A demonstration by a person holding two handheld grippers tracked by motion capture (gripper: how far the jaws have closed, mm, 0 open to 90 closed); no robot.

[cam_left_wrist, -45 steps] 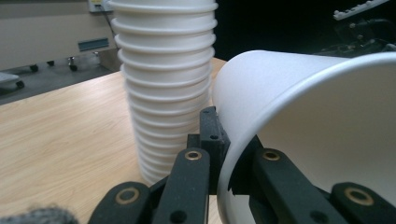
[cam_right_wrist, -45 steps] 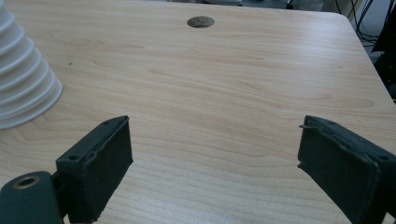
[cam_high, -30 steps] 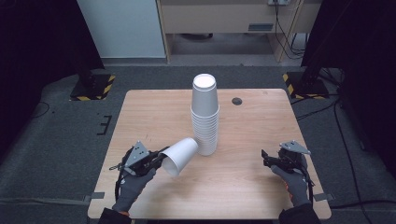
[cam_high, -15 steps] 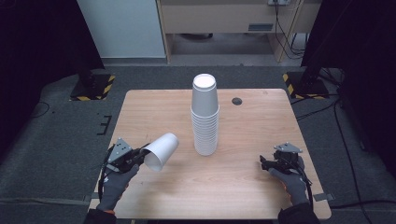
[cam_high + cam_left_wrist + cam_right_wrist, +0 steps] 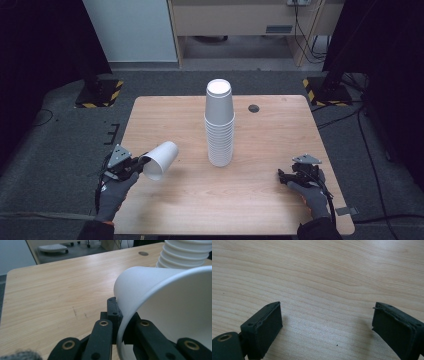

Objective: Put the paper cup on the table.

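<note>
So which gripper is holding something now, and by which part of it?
The left gripper holds a white paper cup by its rim, one jaw inside the wall and one outside. The cup is tipped on its side. The right gripper is open and holds nothing.

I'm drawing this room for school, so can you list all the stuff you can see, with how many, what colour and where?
Cup stack: one tall stack, white, upside down, middle of the table.
Single cup: one, white, on its side, rim pinched in the left claw, left of the stack.
Table: one, light wood, centre of the room.
Round hole cover: one, dark, far part of the table, right of the stack.
Striped bases: two, black and yellow, floor beyond the far corners.
Left claw: one, black, near left edge, shut on the cup rim.
Right claw: one, black, near right, open, holding nothing.
Gloved hands: two, grey, near edge.
</note>
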